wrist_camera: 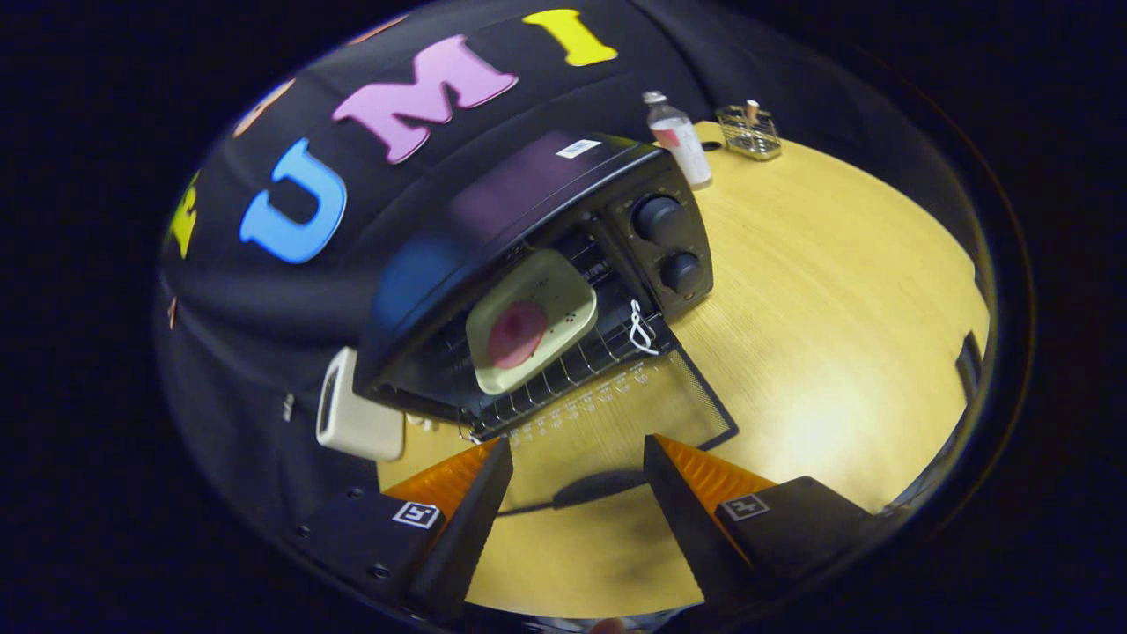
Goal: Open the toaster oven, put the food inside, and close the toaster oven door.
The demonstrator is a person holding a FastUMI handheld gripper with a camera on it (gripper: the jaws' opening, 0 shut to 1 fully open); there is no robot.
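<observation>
A black toaster oven stands on the wooden table with its glass door folded down flat toward me. On the wire rack inside lies a pale green plate carrying a round pink piece of food. Two dark knobs sit on the oven's right panel. My gripper is open, its fingers spread either side of the lowered door's handle, a little above it. Nothing is between the fingers.
A white box-like object sits against the oven's left side. Beyond the oven stand a small clear bottle with a pink label and a wire basket. Bare wooden tabletop stretches to the right of the oven.
</observation>
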